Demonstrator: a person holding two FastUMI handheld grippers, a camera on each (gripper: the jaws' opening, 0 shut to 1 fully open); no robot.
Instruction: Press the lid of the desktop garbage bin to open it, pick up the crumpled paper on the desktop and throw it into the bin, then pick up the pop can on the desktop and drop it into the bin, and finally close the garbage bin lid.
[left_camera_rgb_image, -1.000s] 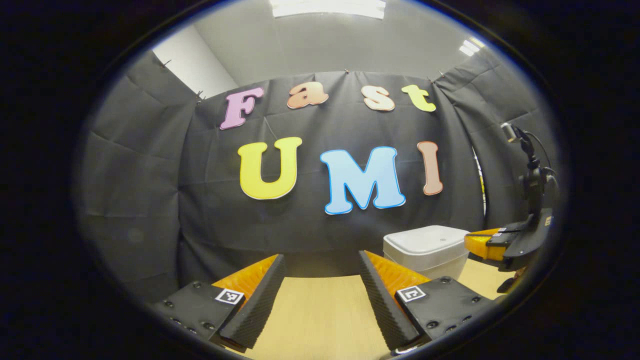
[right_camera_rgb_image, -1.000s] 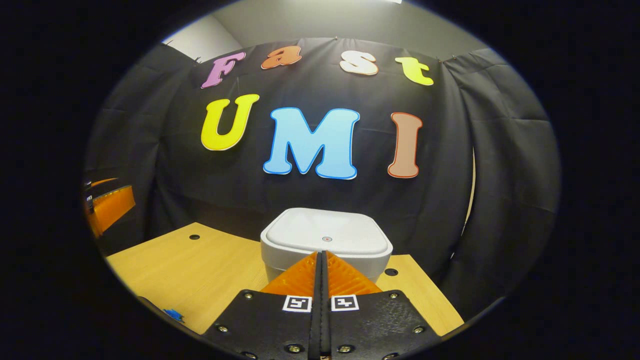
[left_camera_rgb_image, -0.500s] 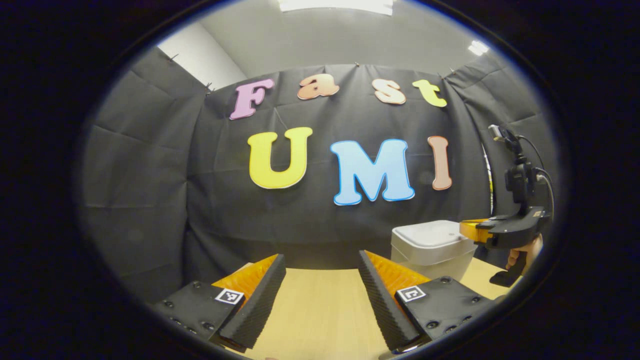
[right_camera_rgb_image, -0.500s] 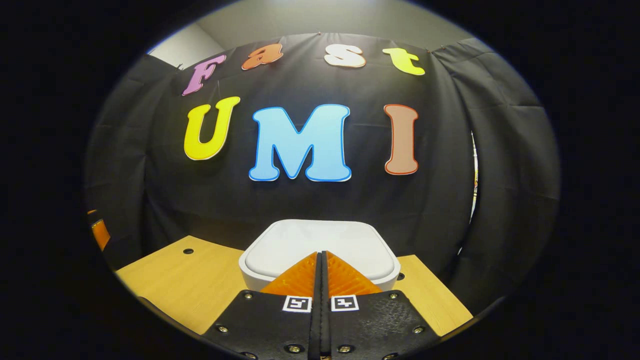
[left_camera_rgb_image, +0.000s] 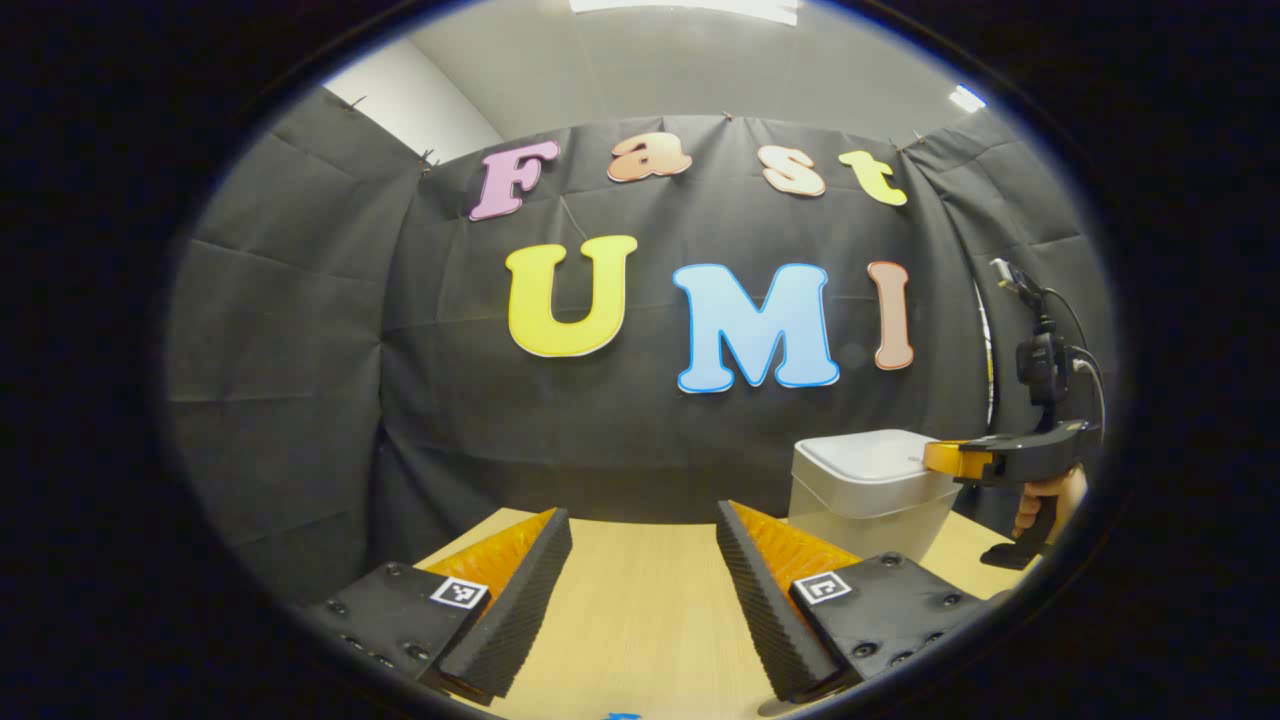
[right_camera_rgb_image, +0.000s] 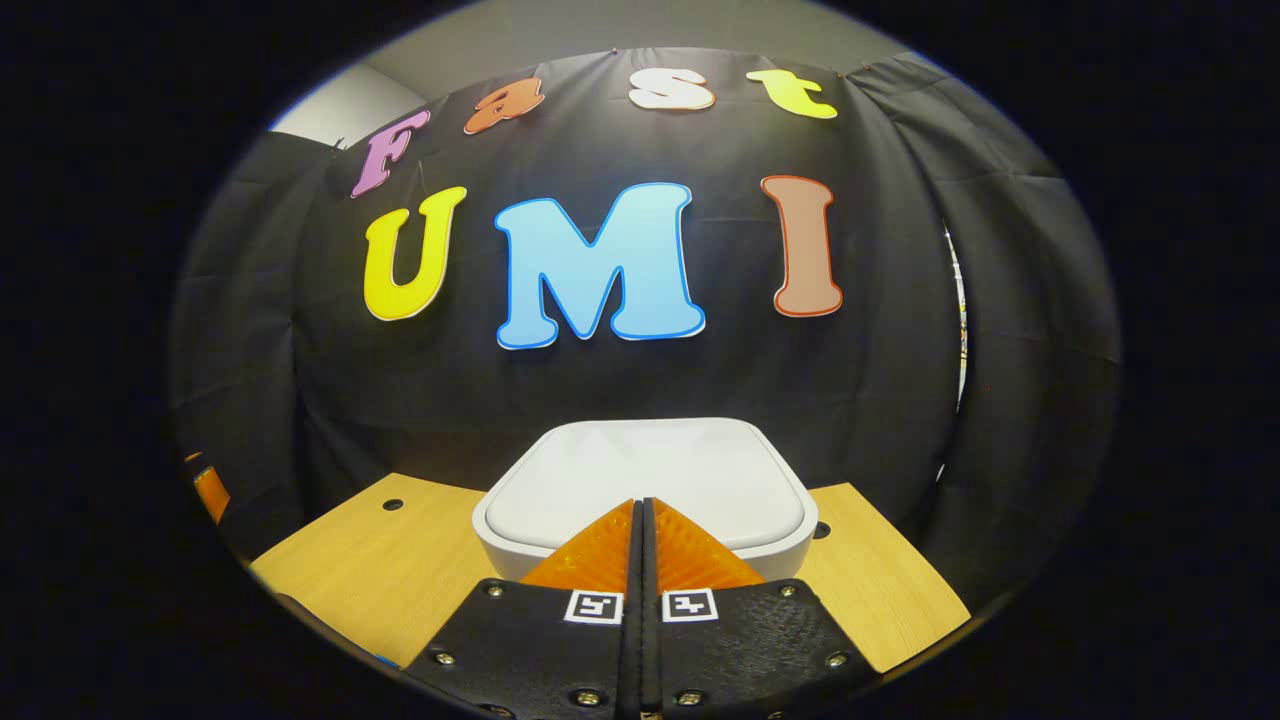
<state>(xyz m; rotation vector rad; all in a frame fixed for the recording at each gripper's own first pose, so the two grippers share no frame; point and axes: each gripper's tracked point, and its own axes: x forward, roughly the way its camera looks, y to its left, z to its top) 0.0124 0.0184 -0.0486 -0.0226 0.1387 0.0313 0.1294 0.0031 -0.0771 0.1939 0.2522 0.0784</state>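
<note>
A white desktop garbage bin (right_camera_rgb_image: 700, 470) with its lid down stands at the back of the wooden desk (right_camera_rgb_image: 380, 570). My right gripper (right_camera_rgb_image: 642, 505) is shut with nothing in it, its tips over the front part of the lid; whether they touch it is unclear. In the left gripper view the bin (left_camera_rgb_image: 865, 490) is at the right, and the right gripper (left_camera_rgb_image: 945, 458) reaches over its lid from the right, held by a hand (left_camera_rgb_image: 1045, 495). My left gripper (left_camera_rgb_image: 640, 540) is open above the bare desk (left_camera_rgb_image: 640, 620), left of the bin.
Black cloth walls close the booth behind and beside the desk. Small round holes (right_camera_rgb_image: 392, 505) mark the desktop near the bin. A sliver of the left gripper (right_camera_rgb_image: 210, 490) shows at the far left of the right gripper view.
My right gripper has moved forward and down over the bin lid, which now looms larger. The left gripper has shifted slightly, so the bin sits a little higher and farther right in its view.
</note>
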